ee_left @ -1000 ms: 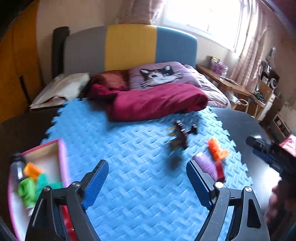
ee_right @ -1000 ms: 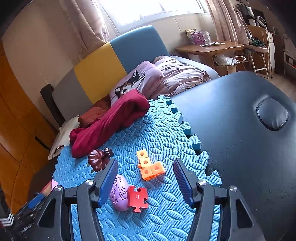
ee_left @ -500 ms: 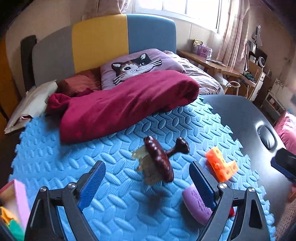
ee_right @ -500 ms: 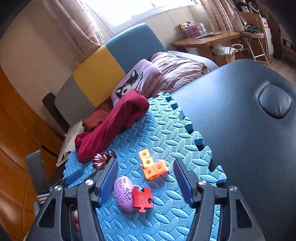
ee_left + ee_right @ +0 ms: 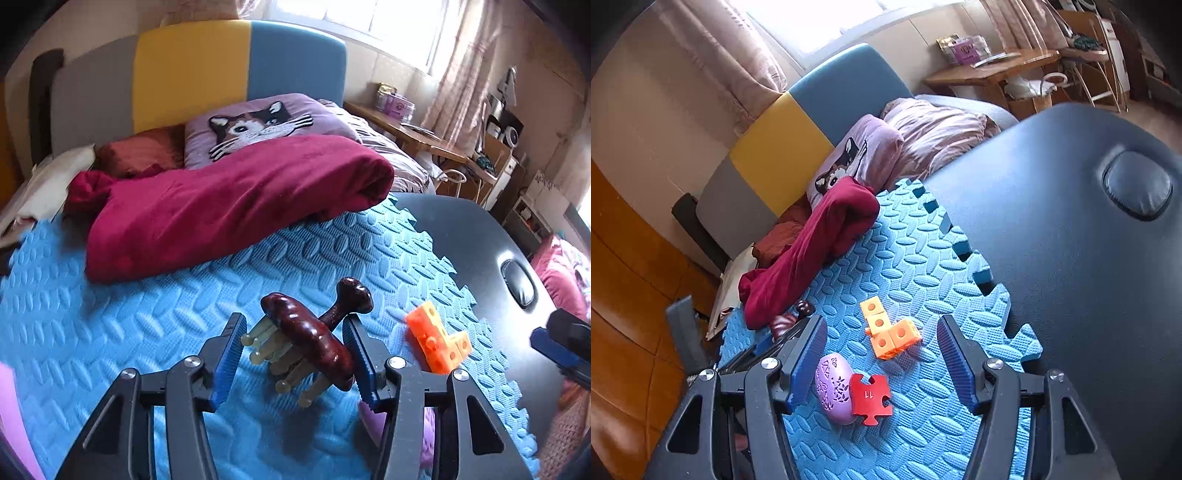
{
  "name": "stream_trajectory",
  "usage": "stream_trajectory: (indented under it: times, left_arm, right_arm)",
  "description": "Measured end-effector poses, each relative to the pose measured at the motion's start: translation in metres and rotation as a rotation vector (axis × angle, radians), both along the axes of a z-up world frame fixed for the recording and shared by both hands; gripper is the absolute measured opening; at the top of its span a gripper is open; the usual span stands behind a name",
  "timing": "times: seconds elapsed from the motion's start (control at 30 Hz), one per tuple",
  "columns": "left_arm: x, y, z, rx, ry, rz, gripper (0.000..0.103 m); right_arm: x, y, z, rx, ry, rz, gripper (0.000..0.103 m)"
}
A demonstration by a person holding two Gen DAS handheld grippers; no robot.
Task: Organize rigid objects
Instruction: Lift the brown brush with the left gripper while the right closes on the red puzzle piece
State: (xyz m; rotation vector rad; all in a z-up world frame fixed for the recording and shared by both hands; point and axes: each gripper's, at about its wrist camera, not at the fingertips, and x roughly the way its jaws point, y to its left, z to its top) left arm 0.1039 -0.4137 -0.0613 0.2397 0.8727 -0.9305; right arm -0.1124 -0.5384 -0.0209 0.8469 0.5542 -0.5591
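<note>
Left wrist view: left gripper (image 5: 293, 354) closing around the wooden massager (image 5: 314, 339); orange blocks (image 5: 439, 343) beside it still unsorted.

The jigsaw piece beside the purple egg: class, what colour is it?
Red, with the number 11 printed in white. The jigsaw piece shows best in the right wrist view.

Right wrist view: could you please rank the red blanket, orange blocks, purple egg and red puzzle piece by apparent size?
1. Red blanket, largest even though farthest.
2. Orange blocks and purple egg: look alike, and the egg is nearer, so unranked.
3. Red puzzle piece, smallest.
</note>
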Motion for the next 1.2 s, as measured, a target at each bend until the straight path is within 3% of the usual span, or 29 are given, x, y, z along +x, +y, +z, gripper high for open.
stream_trajectory:
  times: [0.1, 0.27, 0.47, 0.67, 0.9, 1.07, 1.13, 1.2]
  left_arm:
    - [-0.003, 0.016, 0.001, 0.004, 0.012, 0.037, 0.054]
    - [-0.015, 0.039, 0.002, 0.038, 0.021, 0.068, 0.054]
    - [-0.035, 0.063, 0.009, 0.037, 0.017, 0.069, 0.054]
    - [-0.059, 0.092, 0.017, 0.016, 0.027, 0.060, 0.054]
    - [-0.088, 0.126, 0.018, -0.013, 0.087, 0.070, 0.054]
    - [-0.115, 0.138, 0.007, 0.008, 0.057, 0.047, 0.054]
    - [-0.118, 0.138, 0.000, 0.014, 0.046, 0.042, 0.054]
    - [-0.119, 0.138, 0.000, 0.005, 0.029, 0.038, 0.054]
  right_arm:
    - [0.004, -0.001, -0.005, 0.026, 0.005, 0.025, 0.063]
    - [0.028, 0.005, -0.026, 0.136, 0.050, 0.168, 0.061]
    - [0.039, 0.011, -0.038, 0.145, 0.121, 0.221, 0.060]
    - [0.049, 0.019, -0.049, 0.127, 0.218, 0.273, 0.044]
    - [0.061, 0.034, -0.048, -0.004, 0.284, 0.322, 0.038]
    - [0.071, 0.054, -0.046, -0.148, 0.372, 0.375, 0.038]
    - [0.073, 0.059, -0.047, -0.212, 0.422, 0.373, 0.033]
    - [0.073, 0.059, -0.047, -0.223, 0.426, 0.372, 0.033]
